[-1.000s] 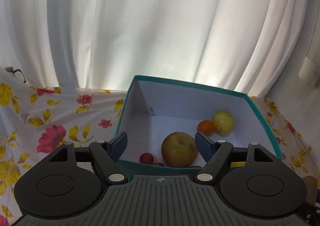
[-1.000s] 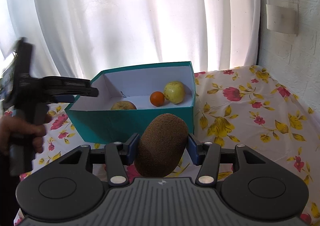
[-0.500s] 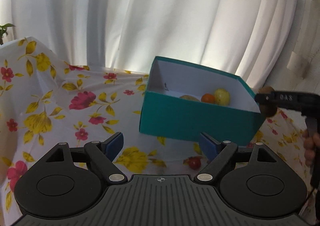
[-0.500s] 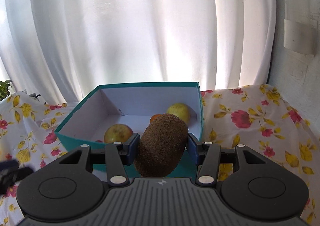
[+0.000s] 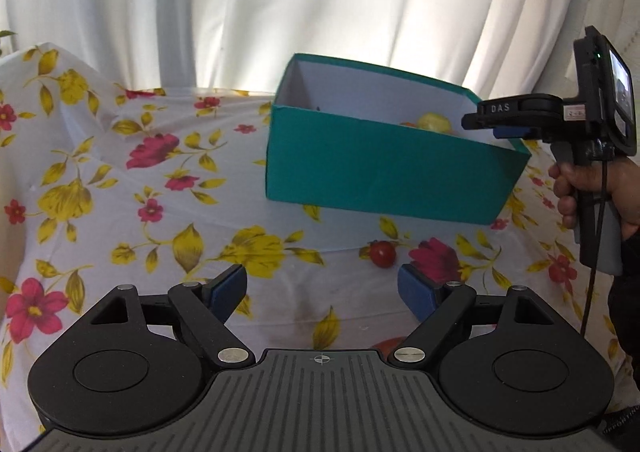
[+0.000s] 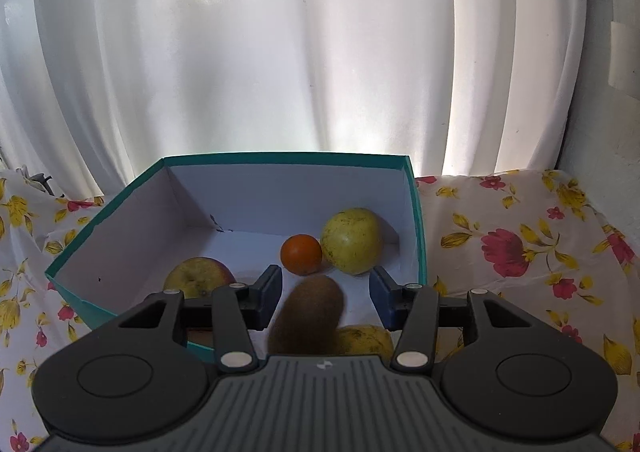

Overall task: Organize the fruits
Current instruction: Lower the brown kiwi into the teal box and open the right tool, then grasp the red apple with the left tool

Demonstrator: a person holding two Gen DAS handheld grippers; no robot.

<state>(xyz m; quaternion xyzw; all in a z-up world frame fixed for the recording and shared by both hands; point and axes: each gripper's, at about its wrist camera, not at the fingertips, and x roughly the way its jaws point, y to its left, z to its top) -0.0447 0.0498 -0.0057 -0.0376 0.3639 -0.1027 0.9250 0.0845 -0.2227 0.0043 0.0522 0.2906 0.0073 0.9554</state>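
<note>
**Kiwi off the pads, dropping into the box**

Nearest in the right wrist view, the right gripper (image 6: 326, 288) no longer clamps the kiwi (image 6: 310, 316). Half a sec ago the fruit filled the gap pad to pad. Now it shows smaller and motion-blurred, lower between the jaws, with daylight on the right side. The jaws have just been closing a touch, but on nothing: they stand part open and empty-handed. The kiwi looks to be falling beside a yellow fruit (image 6: 362, 340) at the near wall of the teal box (image 6: 416, 220). Judged from that, this fruit's placement is as good as done.

Further in lie an apple (image 6: 198, 278), a small orange (image 6: 301, 254) and a yellow-green fruit (image 6: 352, 240) by the far right corner.

The left gripper (image 5: 322, 288) has pulled back from over the box. It now hangs over the floral cloth (image 5: 120, 192), angled down. Its jaws have just been opening and are wide, w/ nothing between them. An orange-red fruit (image 5: 390, 344) peeks out just under it, mostly hidden. A cherry tomato (image 5: 383, 253) lies a bit ahead on the cloth, short of the box, so probably next to be picked.

At the right edge of the left view, the person's right hand (image 5: 576, 188) grips its handle. The tool reaches level-ish over the box rim, tilted slightly down.
</note>
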